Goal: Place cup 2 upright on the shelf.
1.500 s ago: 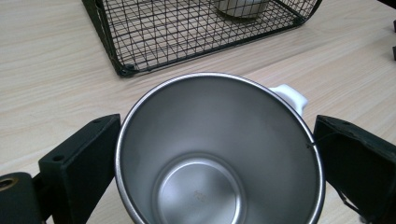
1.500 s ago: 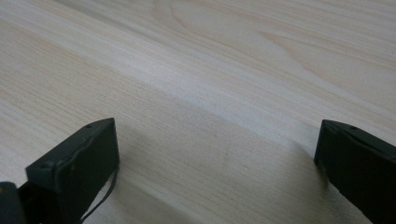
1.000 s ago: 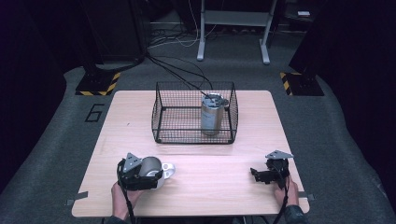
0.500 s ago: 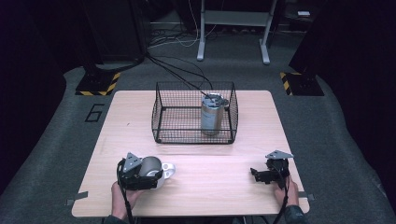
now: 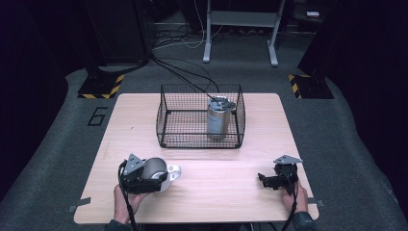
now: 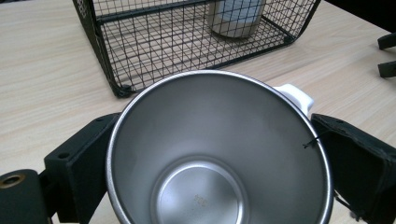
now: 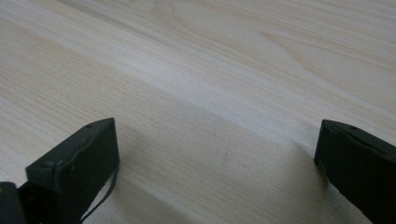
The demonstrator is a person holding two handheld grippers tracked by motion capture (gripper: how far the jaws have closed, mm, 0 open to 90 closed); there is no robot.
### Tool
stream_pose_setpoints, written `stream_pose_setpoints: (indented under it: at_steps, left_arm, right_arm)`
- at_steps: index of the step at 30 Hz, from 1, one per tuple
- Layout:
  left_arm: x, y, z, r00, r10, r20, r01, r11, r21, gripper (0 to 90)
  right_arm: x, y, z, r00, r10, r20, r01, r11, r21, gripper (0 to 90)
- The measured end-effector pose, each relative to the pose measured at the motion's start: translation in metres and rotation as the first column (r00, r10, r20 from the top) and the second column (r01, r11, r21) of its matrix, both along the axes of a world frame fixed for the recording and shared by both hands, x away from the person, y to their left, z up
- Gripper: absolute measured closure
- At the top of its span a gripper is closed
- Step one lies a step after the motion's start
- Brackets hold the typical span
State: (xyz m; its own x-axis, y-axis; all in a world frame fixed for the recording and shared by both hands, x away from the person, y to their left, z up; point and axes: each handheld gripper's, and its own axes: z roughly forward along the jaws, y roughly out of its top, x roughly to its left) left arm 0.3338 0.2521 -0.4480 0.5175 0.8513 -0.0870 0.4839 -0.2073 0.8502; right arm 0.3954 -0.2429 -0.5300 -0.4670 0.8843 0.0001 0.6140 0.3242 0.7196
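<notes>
Left gripper [image 5: 155, 179] clamped across steel mug [image 6: 219, 154] at near table [image 5: 216, 192] edge; rigid, smooth, probably light, slip-prone, best held by the walls; right gripper [image 5: 265, 180] spread, empty; beyond, wire basket [image 5: 168, 113] containing upright canister [image 5: 219, 118].

Lab or test studio, not a home. Bare wooden table [image 5: 250, 192] on grey carpet [image 5: 57, 159] with a number 6 [image 5: 97, 116] marked on it, black-yellow hazard tape [image 5: 102, 86] on floor blocks, loose cables [image 5: 178, 72] running across the floor, metal stand legs [image 5: 239, 33] behind, dark surroundings.
</notes>
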Motion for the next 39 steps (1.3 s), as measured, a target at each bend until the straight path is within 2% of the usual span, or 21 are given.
stream_pose_setpoints:
  at_steps: [15,18,28,30,39]
  left_arm:
    - [0.009,-0.002,0.018,0.9993,-0.027,0.028,0.026,0.9996,0.009,6.2]
    - [0.012,-0.003,0.023,0.9988,-0.038,0.032,0.037,0.9990,0.026,6.2]
    - [0.020,-0.007,0.037,0.9968,-0.056,0.056,0.054,0.9979,0.034,6.2]
    - [0.023,-0.009,0.041,0.9961,-0.066,0.058,0.063,0.9969,0.047,6.2]
    - [0.030,-0.012,0.047,0.9949,-0.072,0.071,0.069,0.9963,0.052,6.2]
  right_arm:
    - [0.000,0.000,0.000,1.0000,0.001,0.000,-0.001,1.000,-0.001,0.0]
    - [0.000,0.000,0.000,1.0000,0.000,0.000,0.000,1.000,0.000,0.0]
    - [0.000,0.000,0.000,1.0000,0.000,0.000,0.000,1.000,0.000,0.0]
    - [0.000,0.000,0.000,1.0000,0.000,0.000,0.000,1.000,0.000,0.0]
    - [0.000,0.000,0.000,1.0000,0.000,0.000,0.000,1.000,0.000,0.0]
